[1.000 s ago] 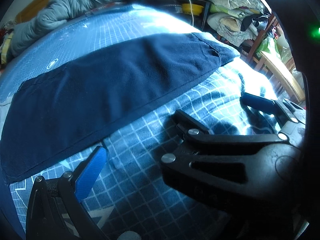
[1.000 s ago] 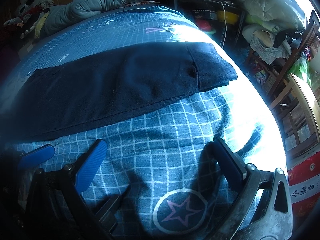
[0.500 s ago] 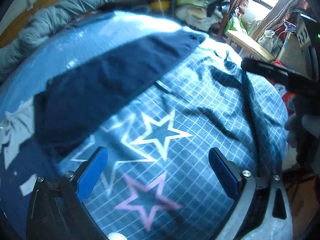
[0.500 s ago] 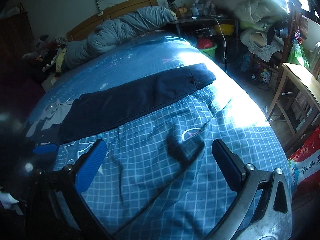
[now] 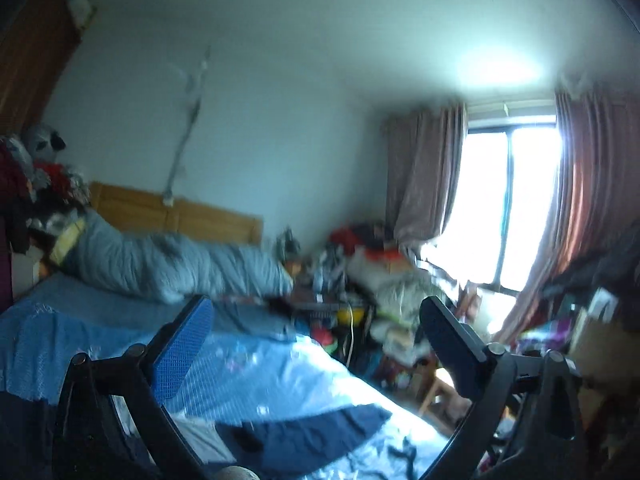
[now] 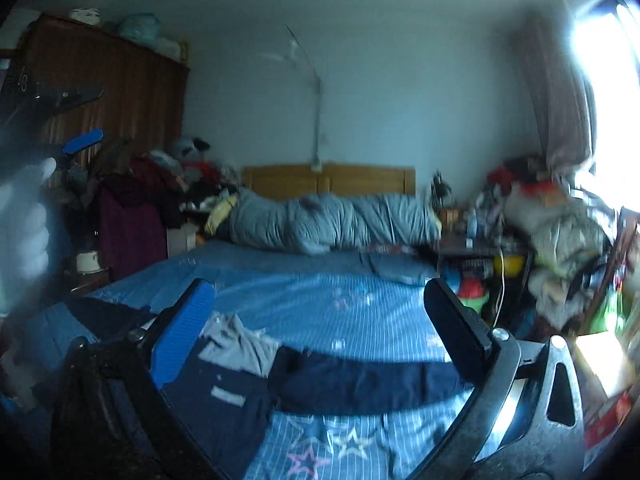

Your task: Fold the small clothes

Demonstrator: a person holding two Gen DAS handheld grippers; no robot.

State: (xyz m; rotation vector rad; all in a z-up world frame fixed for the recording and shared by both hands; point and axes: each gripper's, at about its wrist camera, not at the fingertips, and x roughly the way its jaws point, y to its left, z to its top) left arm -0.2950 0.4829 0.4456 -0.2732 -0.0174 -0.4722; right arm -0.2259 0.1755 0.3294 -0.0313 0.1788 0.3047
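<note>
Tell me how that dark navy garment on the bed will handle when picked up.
The dark navy garment lies flat and follows the bedsheet, so it is probably floppy and will drape from a pinch. It looks thin, likely light. On cloth bedding it may drag and bunch rather than slide.

Open air above bed (image 6: 304, 292)

No text, brand, label or number can be read in either view. The blue grid-patterned bedsheet (image 6: 320, 304) bears only printed stars near its front edge, pink and white outlines without lettering; motion blur smears everything else.
</note>
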